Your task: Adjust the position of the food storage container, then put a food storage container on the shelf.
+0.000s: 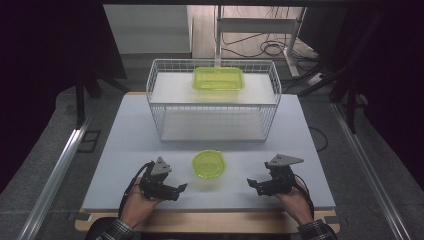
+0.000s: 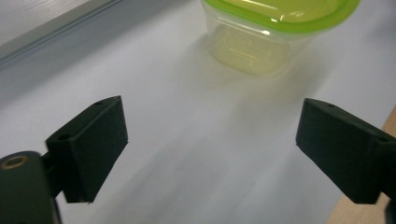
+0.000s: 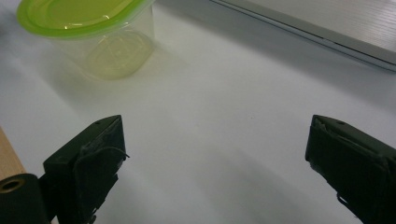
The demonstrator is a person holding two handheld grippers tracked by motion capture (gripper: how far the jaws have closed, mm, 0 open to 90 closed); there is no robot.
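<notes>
Round lidded container (image 1: 208, 164) at table centre; left gripper (image 1: 181, 189) at eight o'clock, right gripper (image 1: 251, 183) at four, jaws wide apart, empty

Round container (image 1: 208, 164) between two grippers
</notes>
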